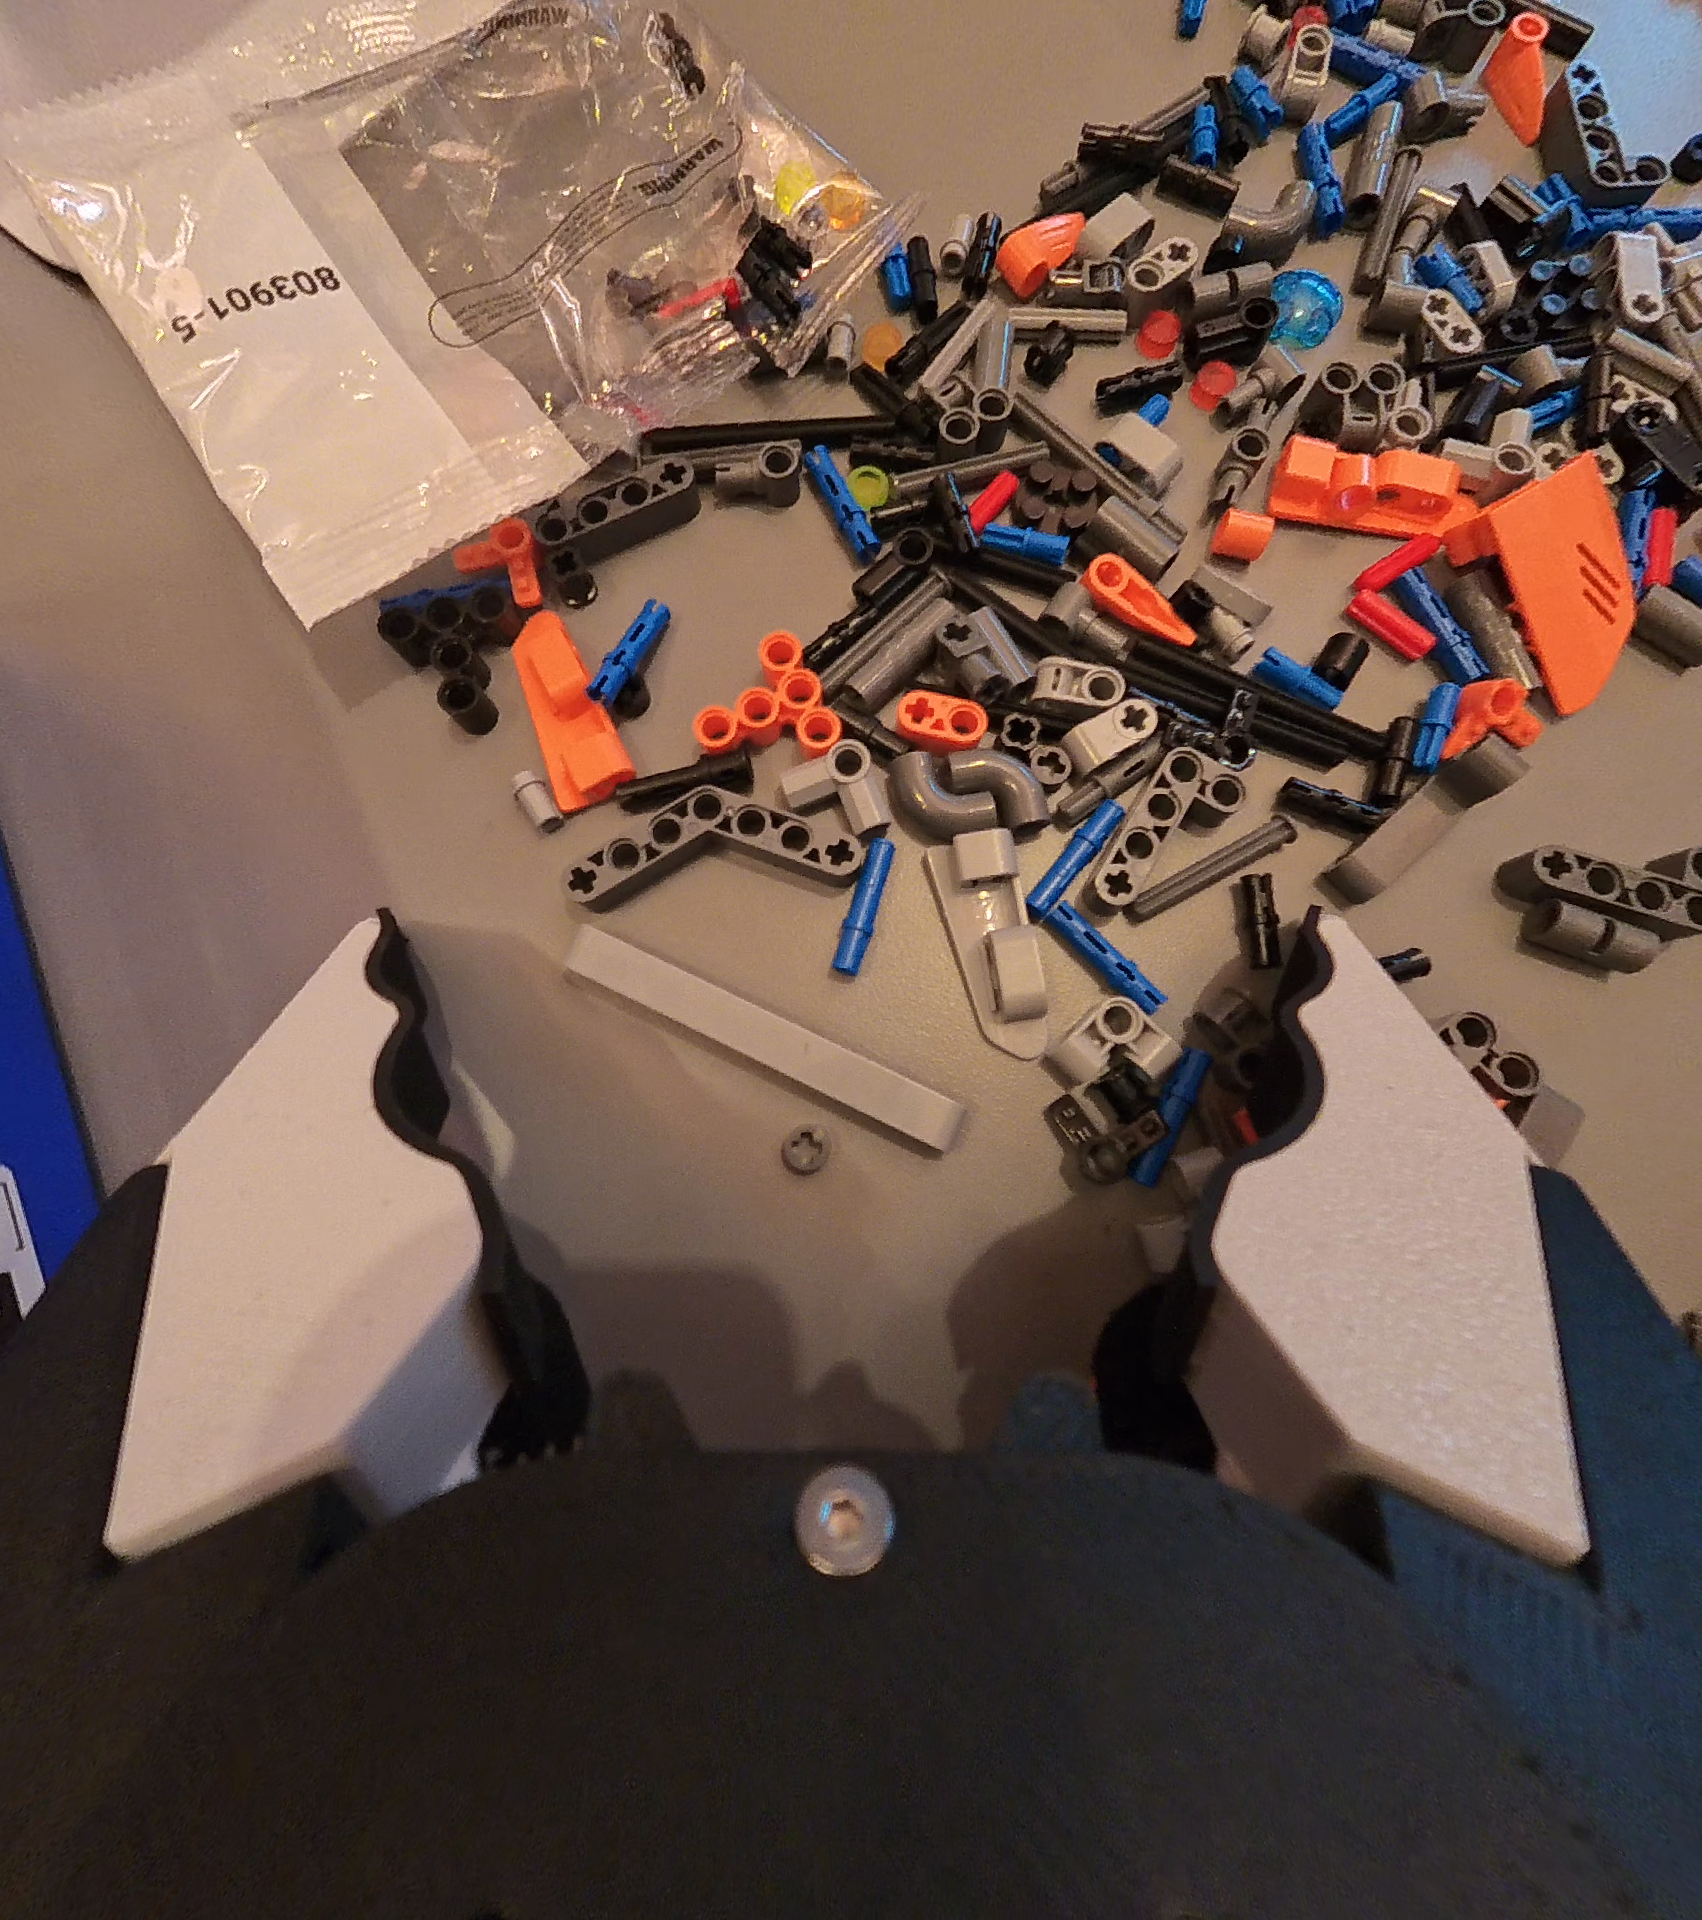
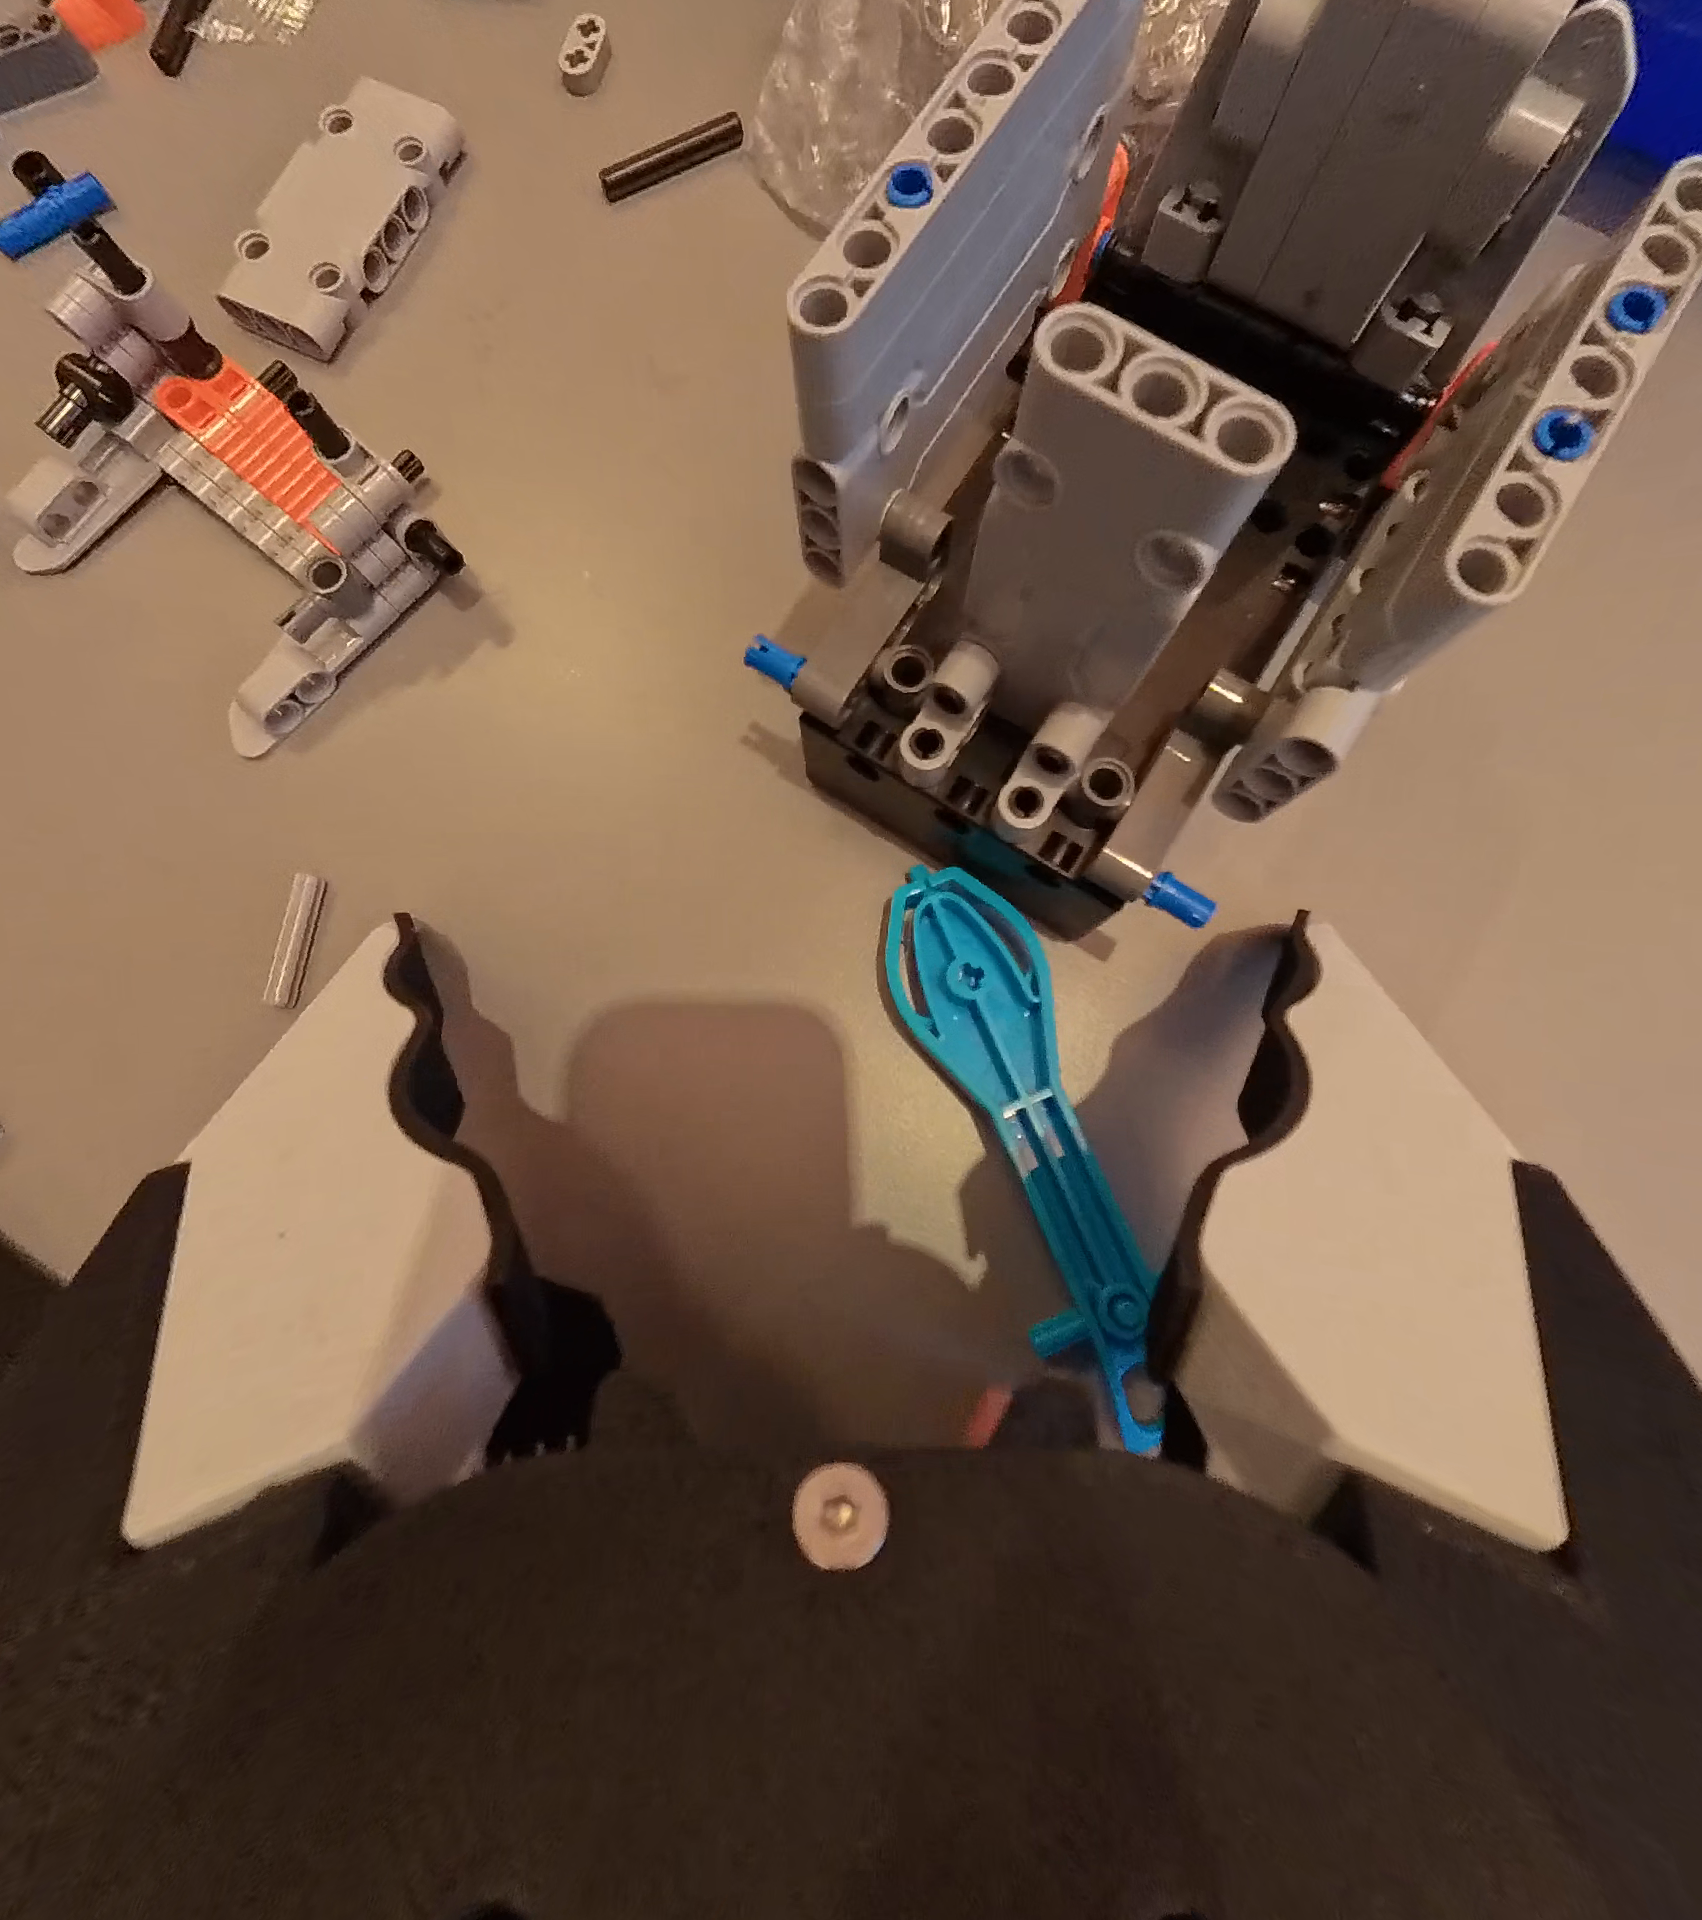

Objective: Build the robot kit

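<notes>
My left tongs (image 1: pixel 847 997) gape wide and empty over the table (image 1: pixel 203 831); a light grey strip (image 1: pixel 764 1039) lies between their tips, loose parts (image 1: pixel 1138 520) ahead. My right tongs (image 2: pixel 847 997), equally wide and empty, straddle a teal tool (image 2: pixel 1013 1101), grey assembly (image 2: pixel 1138 520) beyond.

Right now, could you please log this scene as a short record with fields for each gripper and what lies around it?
left gripper: open, empty, above the grey table
nearest to left: flat grey strip, small grey round piece
beyond left: pile of loose building parts, clear plastic bags
right gripper: open, empty
between right fingers: teal tool, lying flat on the table
ahead of right: grey partly built model
left of the model: smaller grey and orange assembly
</notes>
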The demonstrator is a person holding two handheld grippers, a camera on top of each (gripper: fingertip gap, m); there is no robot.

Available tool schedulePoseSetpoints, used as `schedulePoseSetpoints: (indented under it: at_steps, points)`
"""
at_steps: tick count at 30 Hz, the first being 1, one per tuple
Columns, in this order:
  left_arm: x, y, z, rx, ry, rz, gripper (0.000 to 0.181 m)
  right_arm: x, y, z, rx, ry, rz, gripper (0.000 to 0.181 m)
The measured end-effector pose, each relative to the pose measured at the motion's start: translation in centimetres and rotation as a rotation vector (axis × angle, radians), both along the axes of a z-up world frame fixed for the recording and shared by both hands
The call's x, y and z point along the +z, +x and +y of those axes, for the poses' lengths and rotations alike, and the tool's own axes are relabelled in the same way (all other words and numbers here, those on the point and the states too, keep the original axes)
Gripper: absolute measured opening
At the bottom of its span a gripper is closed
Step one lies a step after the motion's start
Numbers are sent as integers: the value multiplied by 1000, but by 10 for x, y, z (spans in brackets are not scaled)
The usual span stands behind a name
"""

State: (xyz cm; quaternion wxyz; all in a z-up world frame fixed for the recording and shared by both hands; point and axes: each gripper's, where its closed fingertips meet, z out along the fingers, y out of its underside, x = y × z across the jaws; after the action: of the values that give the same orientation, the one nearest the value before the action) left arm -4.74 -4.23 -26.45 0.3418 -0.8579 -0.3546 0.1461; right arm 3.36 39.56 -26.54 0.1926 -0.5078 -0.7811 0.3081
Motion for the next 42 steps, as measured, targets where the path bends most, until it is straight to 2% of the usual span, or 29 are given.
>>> schedulePoseSetpoints:
  at_steps: [5,19,22,25,27,42]
  points:
    - [0,0,0,0,0,0,154,5,-10,11,-108,-11,32,128]
    - [0,0,0,0,0,0,154,7,-11,12,-106,-19,46,113]
    - [0,0,0,0,0,0,154,6,-11,9,-83,-17,42,119]
    - [0,0,0,0,0,0,154,2,-6,-3,6,-7,15,145]
    - [0,0,0,0,0,0,154,-1,-5,-8,39,0,1,154]
    - [0,0,0,0,0,-1,154,-1,-4,-8,40,0,1,154]
